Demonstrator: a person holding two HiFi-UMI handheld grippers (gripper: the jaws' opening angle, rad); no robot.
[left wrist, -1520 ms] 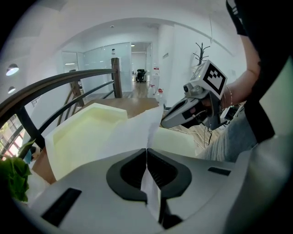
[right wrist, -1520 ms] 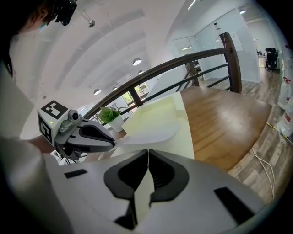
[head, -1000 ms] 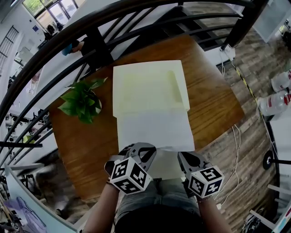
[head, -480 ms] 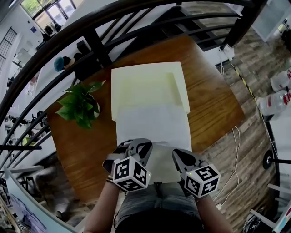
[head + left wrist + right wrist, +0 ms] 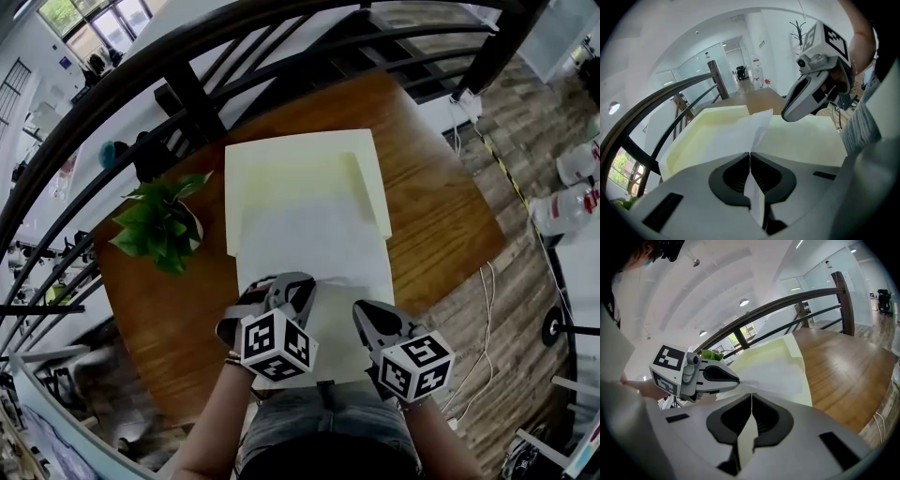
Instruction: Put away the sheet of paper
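Observation:
A white sheet of paper [image 5: 314, 239] lies with its far part over a pale yellow folder [image 5: 300, 155] on the round wooden table [image 5: 441, 206]. My left gripper [image 5: 302, 283] is shut on the sheet's near left edge, where the paper [image 5: 757, 129] runs out from between its jaws toward the folder [image 5: 710, 129]. My right gripper [image 5: 361, 314] is shut on the near right edge, and a strip of paper [image 5: 776, 373] shows between its closed jaws. Each gripper appears in the other's view: the right gripper [image 5: 806, 96] and the left gripper [image 5: 733, 378].
A potted green plant [image 5: 155, 225] stands on the table left of the folder. A dark curved railing [image 5: 187, 89] runs round the table's far side. Beyond the table's right edge are wood floor, white cables [image 5: 487, 291] and white jugs [image 5: 567, 206].
Both grippers have moved forward over the table with the sheet. The sheet has slid farther over the folder, so less of it shows short of the folder.

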